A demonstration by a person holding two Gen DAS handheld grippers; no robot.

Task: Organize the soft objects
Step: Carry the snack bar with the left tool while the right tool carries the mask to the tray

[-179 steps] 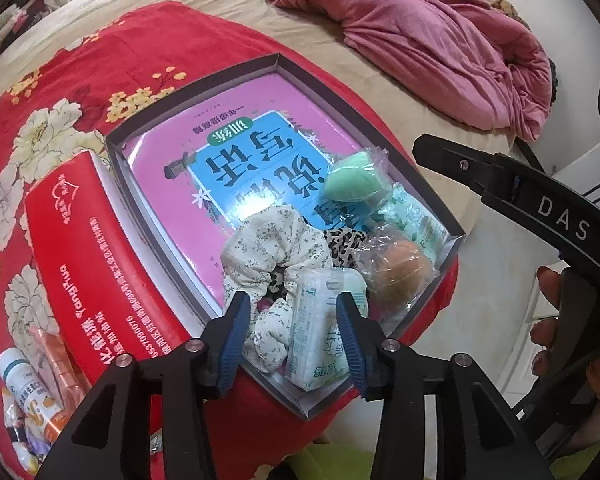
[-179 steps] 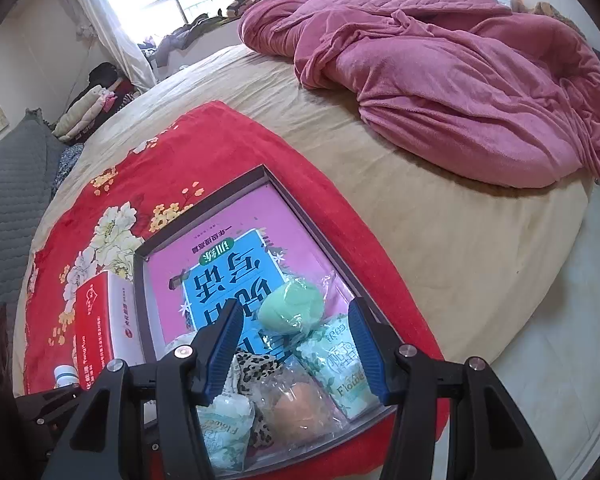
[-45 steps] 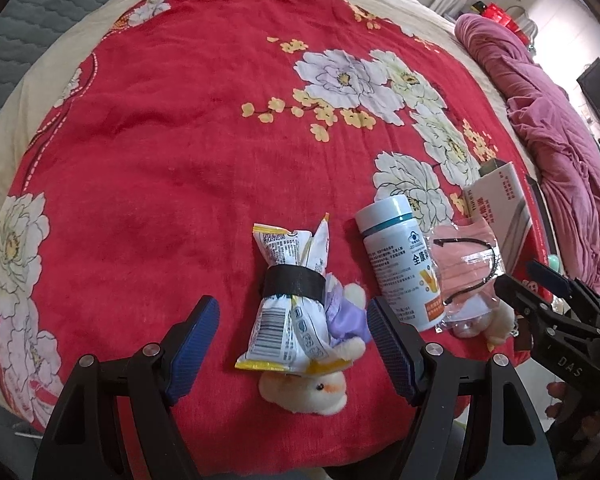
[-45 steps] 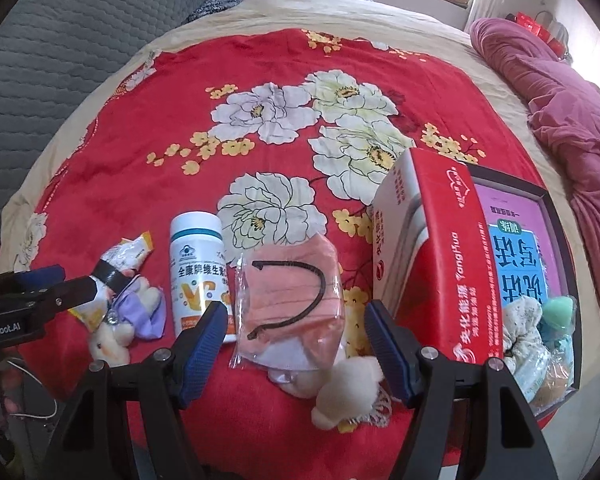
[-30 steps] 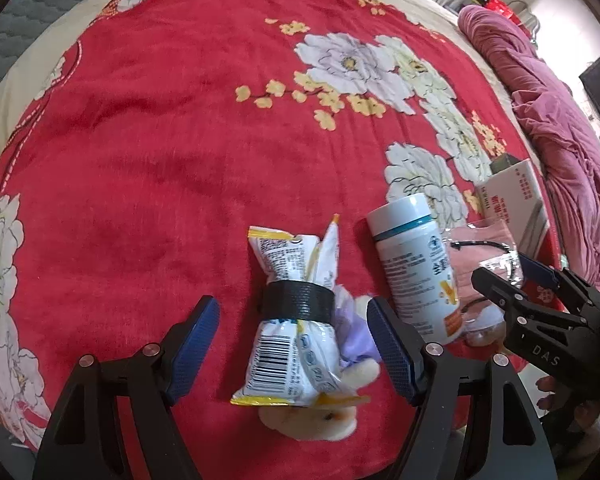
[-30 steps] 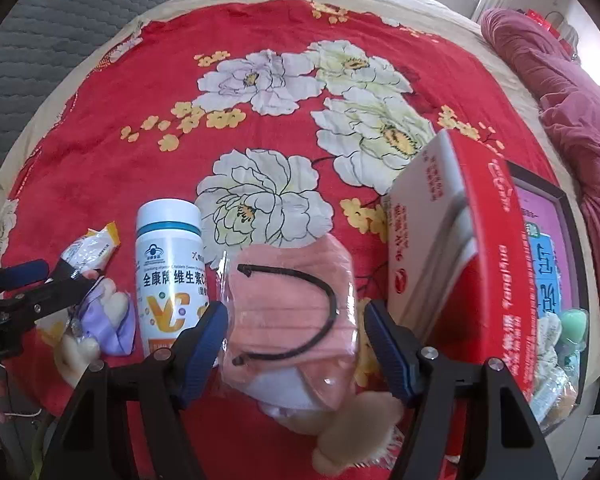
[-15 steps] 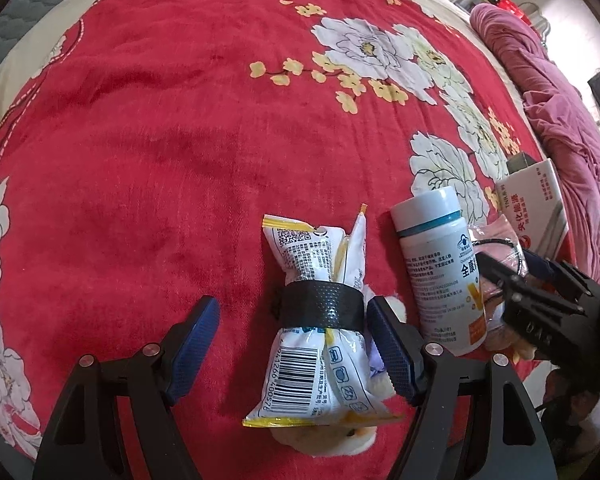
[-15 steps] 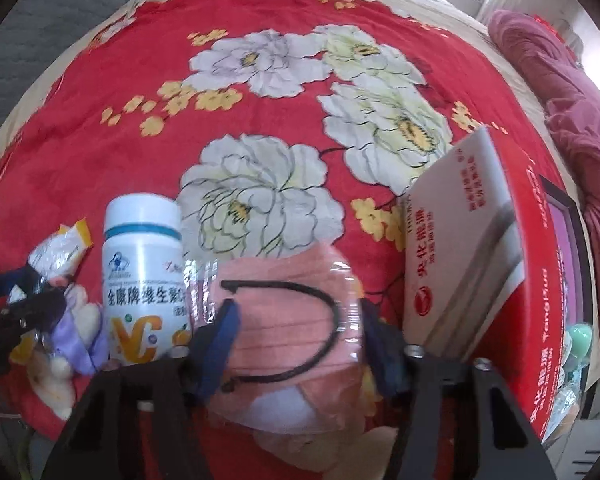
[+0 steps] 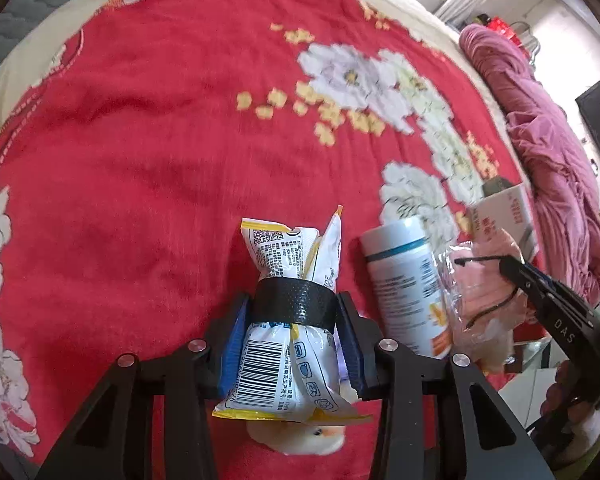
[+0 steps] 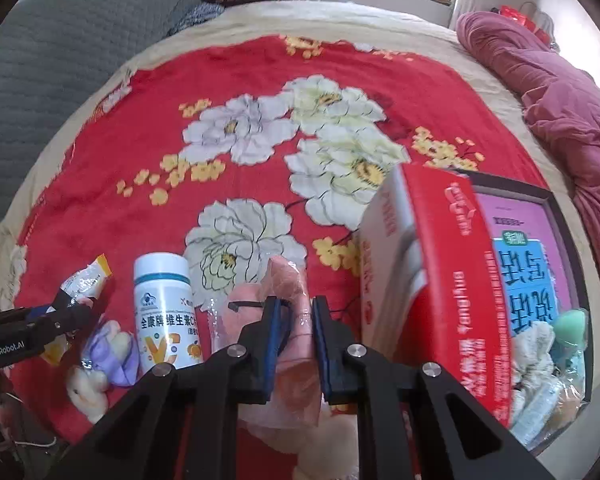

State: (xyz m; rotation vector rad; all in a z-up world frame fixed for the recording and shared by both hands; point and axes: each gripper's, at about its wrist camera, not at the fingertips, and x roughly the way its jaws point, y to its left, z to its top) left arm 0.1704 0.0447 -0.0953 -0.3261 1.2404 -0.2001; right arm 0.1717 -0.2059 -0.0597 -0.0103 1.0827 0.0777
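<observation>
- Two grips at once, and we work down from the biggest thing: the red floral blanket point(image 10: 148, 128) covers the bed and carries everything, a soft bed for loose items.
- We see the dark tray point(image 10: 556, 200) at the right edge, with a purple and blue booklet lying flat in it and soft pieces piled at its near end; we judge it the collecting place.
- We note the red carton point(image 10: 452, 264) leaning against the tray's left side; its lettering reads "Yanghua" or close to it, too slanted to be sure.
- We spot the white bottle point(image 10: 166, 312) lying between the two grips; Chinese characters run along its label, with a large "C". Hard and rigid, so we guess it is not for sorting.
- Our right gripper point(image 10: 293, 332) has its fingers narrow, pinched on the bagged pink mask point(image 10: 288, 288), which sits just left of the carton.
- Our left gripper point(image 9: 292, 344) has its fingers pressed on either side of the snack packets point(image 9: 288, 312), held by a black band; a barcode and QR code show.
- We read "DAS" and "GenRobot.AI" on the gripper bodies.
- A small plush toy point(image 10: 108, 352) lies under the packets, touching them.
</observation>
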